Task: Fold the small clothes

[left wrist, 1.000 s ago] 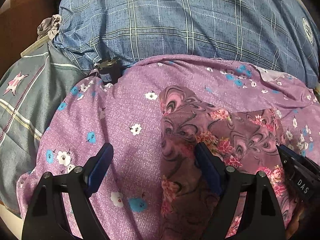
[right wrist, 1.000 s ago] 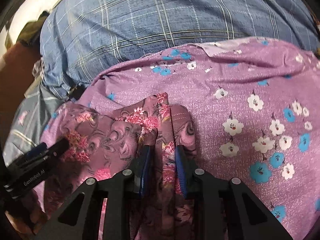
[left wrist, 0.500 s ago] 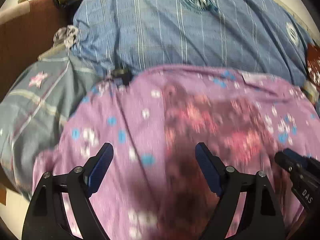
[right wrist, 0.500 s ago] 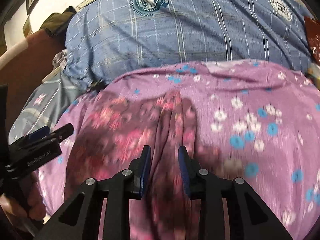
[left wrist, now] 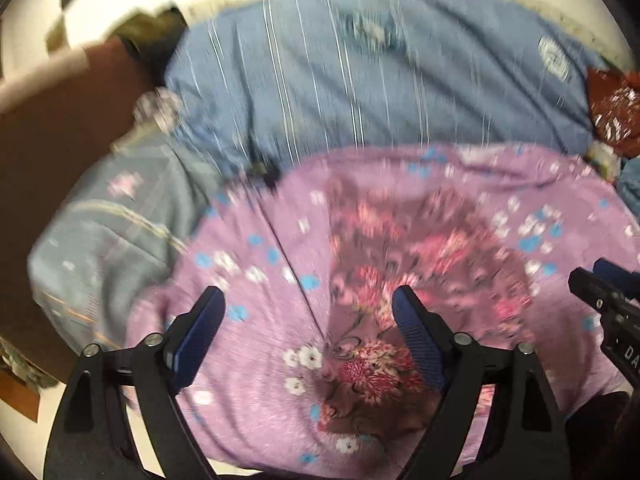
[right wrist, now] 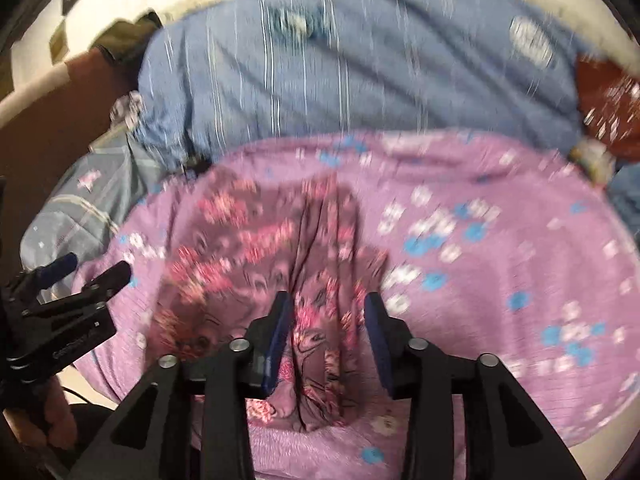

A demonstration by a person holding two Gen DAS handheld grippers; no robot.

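A dark mauve garment (left wrist: 400, 240) with pink flowers lies bunched on the purple flowered sheet (left wrist: 260, 360). My left gripper (left wrist: 306, 296) hangs wide open above the sheet, its right finger over the garment's left edge and nothing between its pads. In the right wrist view a lengthwise fold of the garment (right wrist: 248, 248) runs below my right gripper (right wrist: 326, 298). Its jaws are opening and the pads stand clear of the cloth on both sides. The left gripper (right wrist: 94, 268) shows at the left edge, and the right gripper (left wrist: 600, 288) at the other view's right edge. Both views are motion-blurred.
A blue checked duvet (left wrist: 360, 92) lies behind the sheet. A grey-blue cloth (left wrist: 112, 232) with a star sits at the left beside brown furniture (left wrist: 52, 140). Something red (left wrist: 612, 108) lies at the far right. A hand (right wrist: 56, 412) holds the left gripper's handle.
Both grippers have pulled back and up from the garment, so more of the bed shows. The right gripper's jaws, nearly pinched on the garment's fold before, have spread and let it go.
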